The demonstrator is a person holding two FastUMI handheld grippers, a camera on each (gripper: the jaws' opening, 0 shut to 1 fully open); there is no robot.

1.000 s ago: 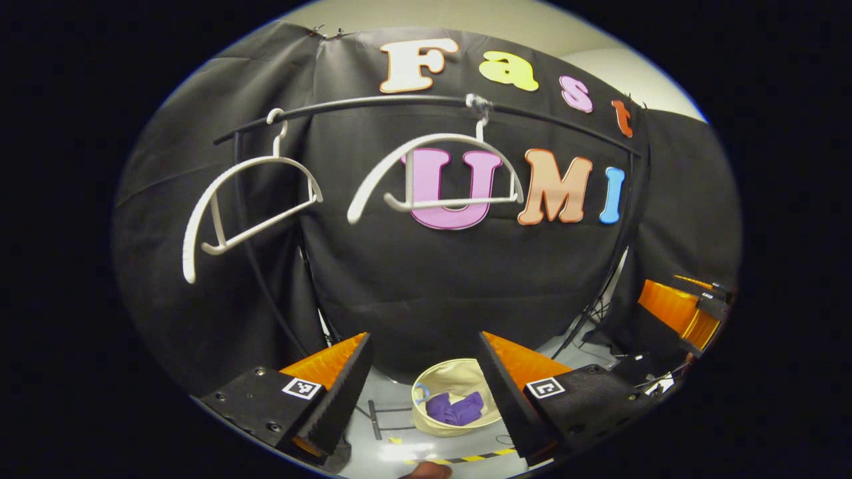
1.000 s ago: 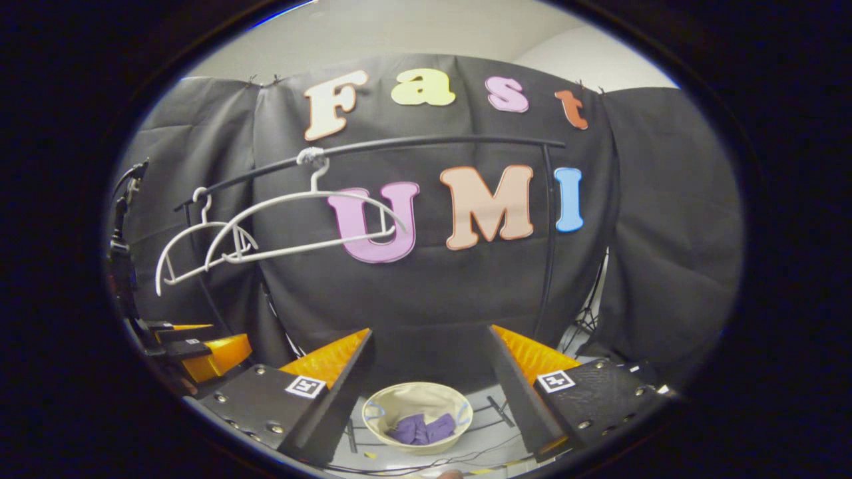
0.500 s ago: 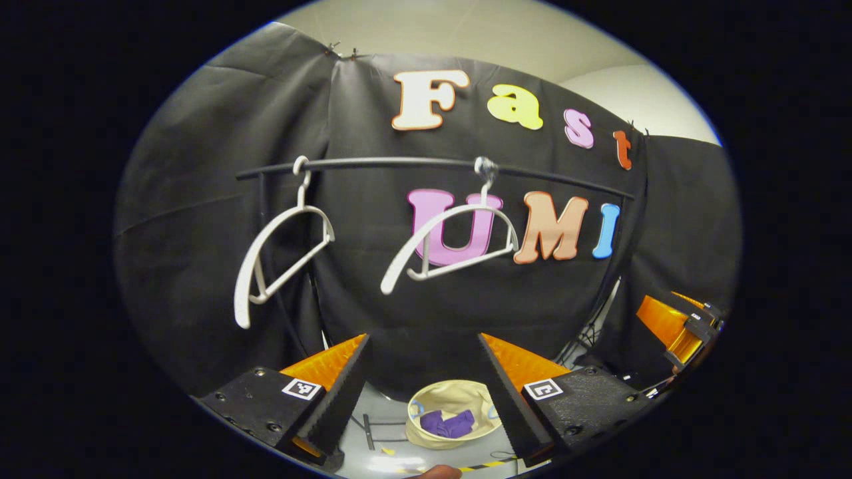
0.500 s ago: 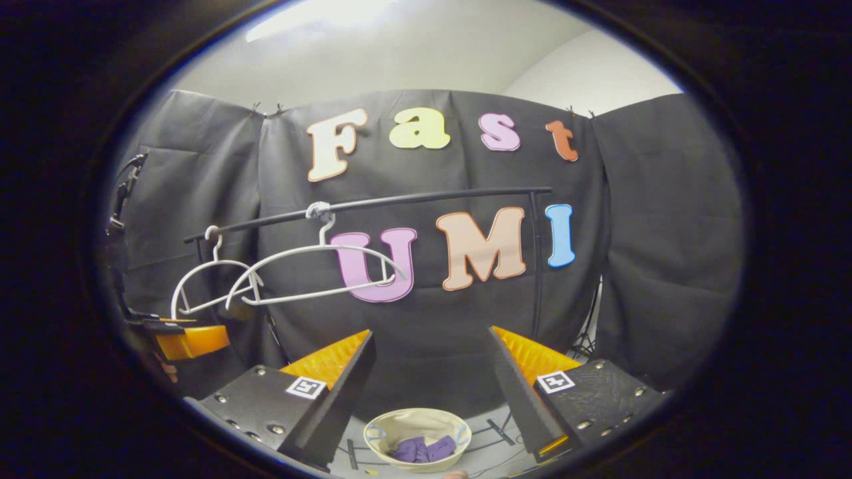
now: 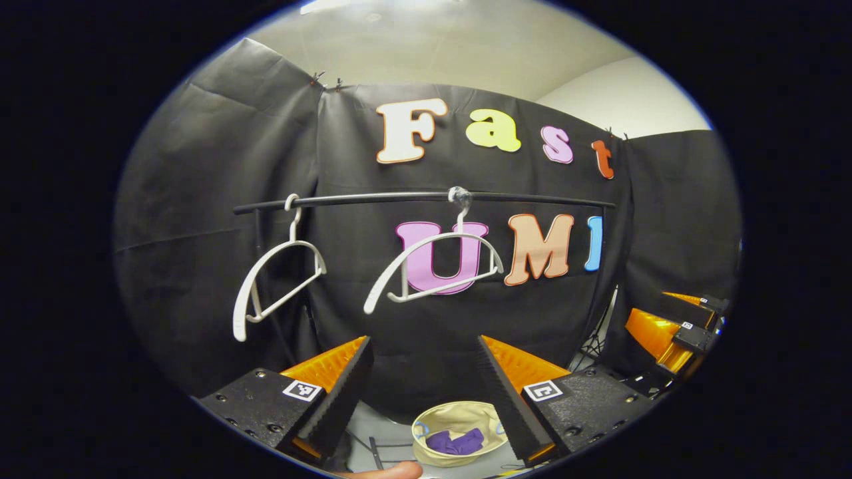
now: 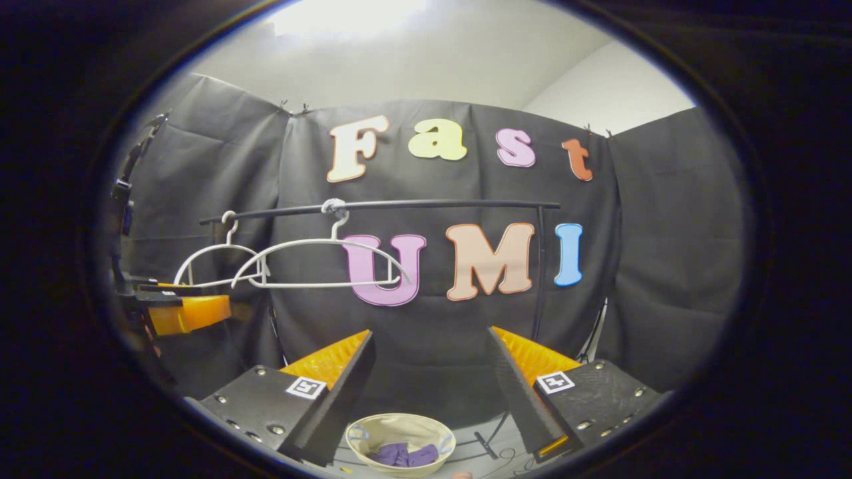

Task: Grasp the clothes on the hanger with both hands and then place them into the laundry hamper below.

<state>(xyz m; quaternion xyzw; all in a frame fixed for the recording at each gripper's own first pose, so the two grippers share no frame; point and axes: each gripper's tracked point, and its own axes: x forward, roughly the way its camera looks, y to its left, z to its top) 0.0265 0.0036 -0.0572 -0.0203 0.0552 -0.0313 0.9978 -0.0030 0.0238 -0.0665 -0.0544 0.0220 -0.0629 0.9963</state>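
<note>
Below, purple clothes (image 5: 455, 442) in hamper (image 5: 432, 418)

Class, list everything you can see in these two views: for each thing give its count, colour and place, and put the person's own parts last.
Rail: one, black, running across in front of the cloth wall.
Hangers: two, white, both bare, hooked on the rail; left hanger, right hanger.
Laundry hamper: one, cream with blue handles, on the floor below the rail.
Clothes: purple, one heap, lying inside the hamper.
Stand legs: dark, on the floor beside the hamper.
Left gripper: one, open, holding nothing, at the bottom of the left gripper view.
Right gripper: one, open, holding nothing, at the bottom of the right gripper view.
Fingertip: one, at the lower edge of the left gripper view.
</note>
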